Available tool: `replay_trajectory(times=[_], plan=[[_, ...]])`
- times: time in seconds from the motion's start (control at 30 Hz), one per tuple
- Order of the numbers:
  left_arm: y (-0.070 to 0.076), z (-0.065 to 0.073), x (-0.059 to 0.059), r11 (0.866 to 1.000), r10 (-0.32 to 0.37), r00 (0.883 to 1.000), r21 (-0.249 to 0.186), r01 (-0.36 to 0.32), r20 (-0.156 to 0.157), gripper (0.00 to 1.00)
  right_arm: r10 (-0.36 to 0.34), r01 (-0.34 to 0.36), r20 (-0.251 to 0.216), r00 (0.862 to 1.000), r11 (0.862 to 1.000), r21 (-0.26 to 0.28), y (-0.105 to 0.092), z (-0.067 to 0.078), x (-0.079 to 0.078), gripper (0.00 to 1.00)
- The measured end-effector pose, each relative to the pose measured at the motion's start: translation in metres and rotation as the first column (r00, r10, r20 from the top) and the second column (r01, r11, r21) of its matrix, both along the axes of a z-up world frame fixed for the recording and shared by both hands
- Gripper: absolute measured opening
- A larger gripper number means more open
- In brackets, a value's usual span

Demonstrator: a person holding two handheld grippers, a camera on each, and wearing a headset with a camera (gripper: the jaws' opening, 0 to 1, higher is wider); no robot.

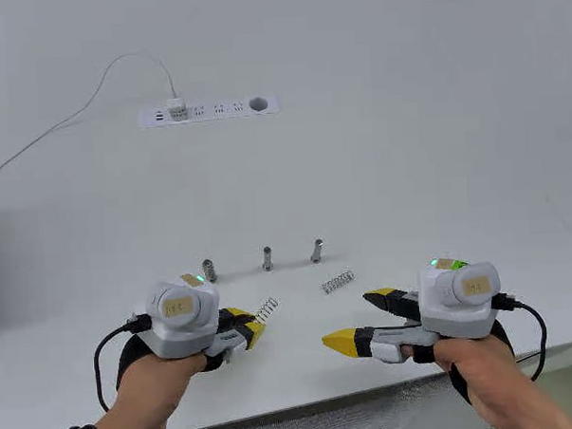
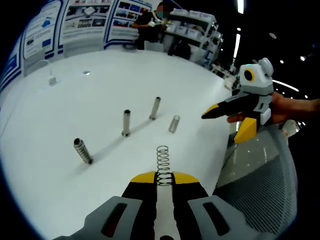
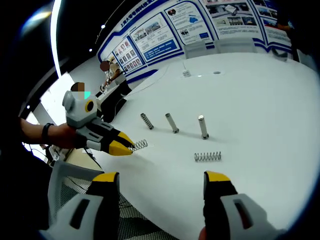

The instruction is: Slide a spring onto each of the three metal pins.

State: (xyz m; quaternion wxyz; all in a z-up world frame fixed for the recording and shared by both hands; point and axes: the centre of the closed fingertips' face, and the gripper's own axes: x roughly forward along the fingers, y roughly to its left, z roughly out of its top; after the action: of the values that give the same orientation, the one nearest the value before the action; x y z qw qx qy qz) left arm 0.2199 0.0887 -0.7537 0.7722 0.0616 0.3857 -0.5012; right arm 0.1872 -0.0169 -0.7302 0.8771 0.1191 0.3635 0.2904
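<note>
Left fingers (image 2: 142, 178) clench one spring (image 2: 163, 159). Leftmost pin (image 2: 83, 150) already wears its own; middle pin (image 2: 126, 122) and right pin (image 2: 155, 108) stand bare. A loose spring (image 2: 174, 123) lies on the counter (image 2: 60, 110), near my spread, empty right fingers (image 3: 216, 178).

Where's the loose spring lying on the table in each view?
Head view: loose spring, just below-right of the rightmost pin.
Left gripper view: mid-frame, right of the rightmost pin.
Right gripper view, below the rightmost pin.
Shared landmark: the spring-covered pin.
</note>
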Motion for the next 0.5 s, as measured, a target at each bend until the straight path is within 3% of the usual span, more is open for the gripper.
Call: replay_trajectory(times=[0.2,0.5], plan=[[0.002,0.01,-0.005,1.0,-0.014,1.0,-0.008,0.014,0.012,0.11,0.019,-0.019,-0.007,1.0,1.0,0.017,0.005,-0.001,-0.002,0.67],[0.0,0.026,-0.014,0.997,-0.081,0.995,-0.011,0.082,0.049,0.11,0.057,-0.058,0.004,0.998,0.996,0.072,0.023,0.009,0.002,0.62]])
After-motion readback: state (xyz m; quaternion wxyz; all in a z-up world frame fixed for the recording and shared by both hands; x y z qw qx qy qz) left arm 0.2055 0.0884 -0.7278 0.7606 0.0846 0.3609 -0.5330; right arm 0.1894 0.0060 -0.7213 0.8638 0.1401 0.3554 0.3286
